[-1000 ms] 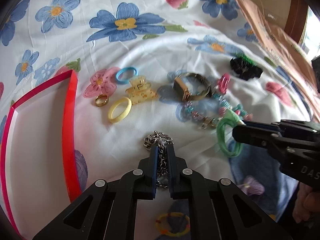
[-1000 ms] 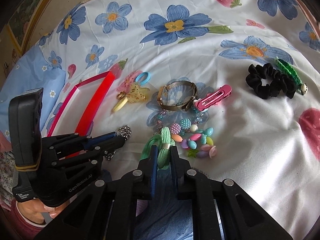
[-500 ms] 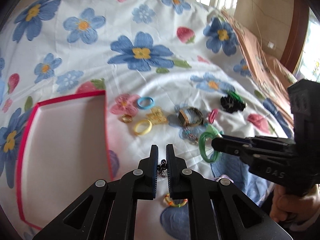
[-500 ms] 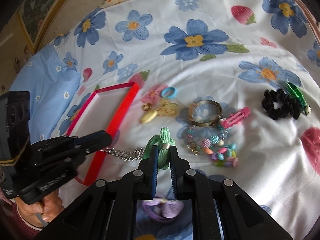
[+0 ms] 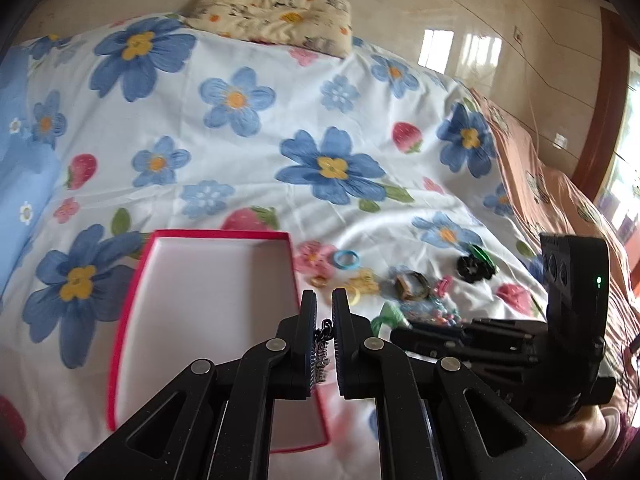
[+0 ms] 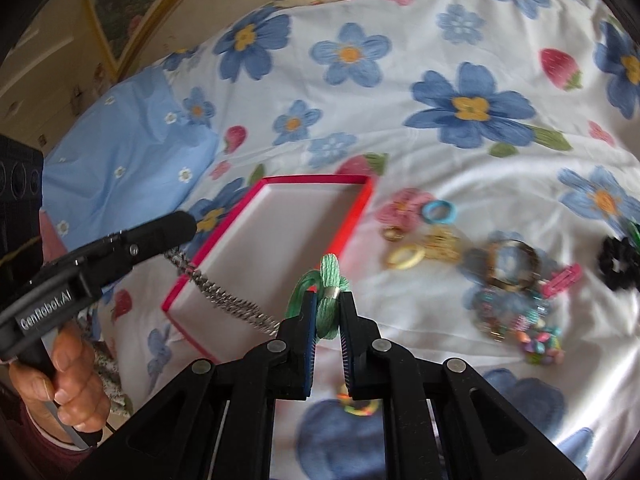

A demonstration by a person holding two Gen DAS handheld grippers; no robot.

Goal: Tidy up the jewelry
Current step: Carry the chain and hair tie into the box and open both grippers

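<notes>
Left gripper (image 5: 324,334): you hold it clamped on the silver chain (image 6: 224,296), low centre of the left view.
Right gripper (image 6: 328,316): you hold it pinched on the green cord bracelet (image 6: 326,286), bottom centre of its view.
Change: a second ago both pieces lay on the floral sheet (image 5: 248,152); now you have lifted them clear, ready for boxing.
Box (image 5: 120,320): red-rimmed, left of centre.
Pose: both grippers tilt downward, with your hand (image 6: 76,376) at lower left.
Remaining pile (image 6: 500,272): right of box.
</notes>
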